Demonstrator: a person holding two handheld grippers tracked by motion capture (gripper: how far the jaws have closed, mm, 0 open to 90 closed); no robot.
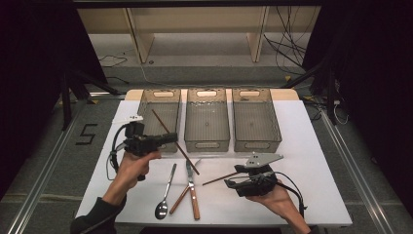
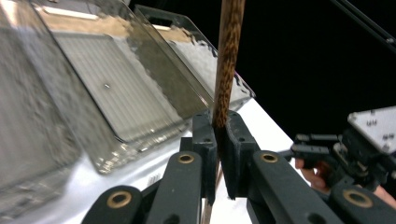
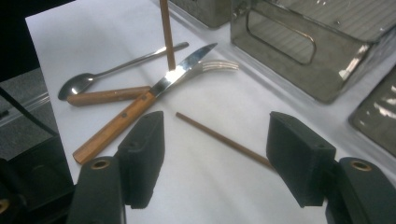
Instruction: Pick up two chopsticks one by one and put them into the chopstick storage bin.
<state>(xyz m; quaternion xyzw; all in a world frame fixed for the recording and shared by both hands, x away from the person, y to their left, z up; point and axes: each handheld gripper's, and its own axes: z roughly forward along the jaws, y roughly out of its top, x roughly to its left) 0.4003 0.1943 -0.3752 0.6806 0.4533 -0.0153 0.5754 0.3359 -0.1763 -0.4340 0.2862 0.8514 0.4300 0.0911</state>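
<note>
- Near the left edge of the white bench, the left hand-held gripper has its jaws clamped on a dark brown wooden chopstick; the stick slants from above the left bin down toward the middle of the bench.
- From the left gripper view, the same chopstick rises straight up out of the closed pads, pinched low on its length, with the bins behind it.
- Toward the front right corner of the bench, the right hand-held gripper rests in the person's palm with its jaws standing wide, nothing gripped.
- A second brown chopstick lies flat on the bench just in front of the right hand-held gripper; in the right gripper view it runs between the parted pads without either pressing on it.
- Three clear grey plastic bins stand in a row along the far edge: left bin, middle bin, right bin.
- Close to the front edge, left of centre, lie a silver metal spoon, a wooden-handled knife and a wooden-handled fork; knife and fork cross each other, the spoon just beside them.
</note>
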